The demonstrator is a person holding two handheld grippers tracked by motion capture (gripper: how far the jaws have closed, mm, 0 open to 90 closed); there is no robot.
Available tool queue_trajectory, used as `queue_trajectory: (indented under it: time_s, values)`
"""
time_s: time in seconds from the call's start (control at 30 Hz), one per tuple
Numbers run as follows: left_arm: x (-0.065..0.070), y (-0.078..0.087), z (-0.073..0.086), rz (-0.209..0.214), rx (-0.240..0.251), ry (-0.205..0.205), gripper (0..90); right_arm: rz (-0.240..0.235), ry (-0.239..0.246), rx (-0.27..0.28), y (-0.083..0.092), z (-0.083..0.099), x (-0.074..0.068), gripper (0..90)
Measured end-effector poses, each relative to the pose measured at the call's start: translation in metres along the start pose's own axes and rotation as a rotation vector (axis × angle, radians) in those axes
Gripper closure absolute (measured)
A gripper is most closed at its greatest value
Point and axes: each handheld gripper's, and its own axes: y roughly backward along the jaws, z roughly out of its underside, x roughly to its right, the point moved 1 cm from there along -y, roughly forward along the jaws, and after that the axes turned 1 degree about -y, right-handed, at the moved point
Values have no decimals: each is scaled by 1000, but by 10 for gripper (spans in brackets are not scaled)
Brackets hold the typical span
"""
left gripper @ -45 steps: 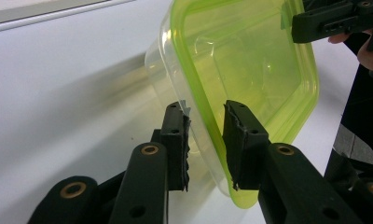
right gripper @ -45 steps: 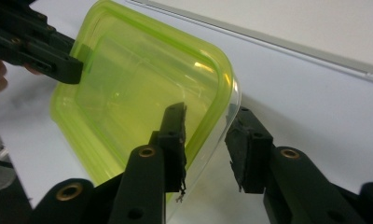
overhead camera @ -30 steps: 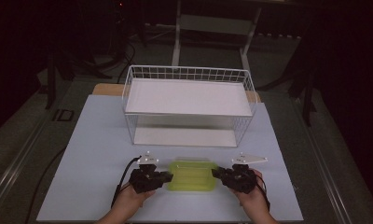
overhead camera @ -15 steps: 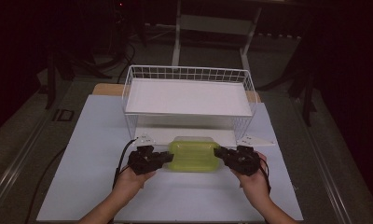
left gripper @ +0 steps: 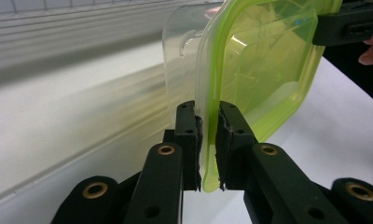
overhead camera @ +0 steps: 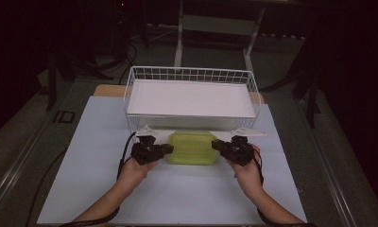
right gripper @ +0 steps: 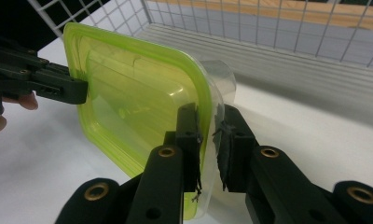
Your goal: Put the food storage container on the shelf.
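Observation:
A clear plastic container with a lime-green lid (overhead camera: 192,147) hangs just above the white table, close to the front of the wire basket. My left gripper (overhead camera: 164,150) is shut on the rim at its left end and my right gripper (overhead camera: 216,145) is shut on the rim at its right end. In the left gripper view the pads (left gripper: 208,121) pinch the edge of the green lid (left gripper: 264,74), with the other gripper (left gripper: 348,23) at the far end. The right gripper view shows its pads (right gripper: 208,123) clamped on the lid's rim (right gripper: 133,93), and the left gripper (right gripper: 58,86) holds the opposite side.
A white wire basket (overhead camera: 191,75) with a flat white floor stands on legs at the back of the table, directly behind the container. The white table top (overhead camera: 92,156) stretches out to both sides. Dark floor and stands surround the table.
Both grippers have carried the container away from the person, from near the table's front edge to just in front of the wire basket, and slightly upward. The grips are unchanged.

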Motion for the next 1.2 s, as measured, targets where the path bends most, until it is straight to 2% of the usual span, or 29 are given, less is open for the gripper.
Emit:
queue_trajectory:
  time_s: [0.17, 0.3, 0.47, 0.53, 0.7, 0.77, 0.87, 0.97, 1.07, 1.2]
  values:
    - [-9, -10, 1, -4, -19, 17, 808, 11, -17, -21, -12, 1, 7, 796]
    - [-14, -15, -1, -13, -23, 25, 807, 28, -20, -18, -19, 2, 10, 794]
    - [-21, -21, -3, -44, -32, 21, 806, 33, -30, -27, -30, 3, 13, 792]
    - [-24, -22, -3, -27, -27, 36, 806, 57, -8, -22, -34, 3, 13, 784]
    - [-24, -24, -4, -16, -5, 31, 805, 80, -15, -11, -39, 4, 19, 768]
    - [-25, -24, -4, -15, 2, 36, 802, 75, -28, -6, -41, 3, 21, 768]
    - [-25, -25, -3, -32, 14, 17, 791, 88, -14, 6, -42, 1, 20, 764]
    - [-26, -27, -3, -45, 31, 26, 777, 127, 40, 30, -44, -1, 18, 749]
    - [-28, -30, -2, -41, 45, 33, 760, 154, 68, 41, -48, -3, 17, 736]
    - [-31, -31, -3, -41, 53, 37, 743, 182, 73, 58, -53, -4, 18, 704]
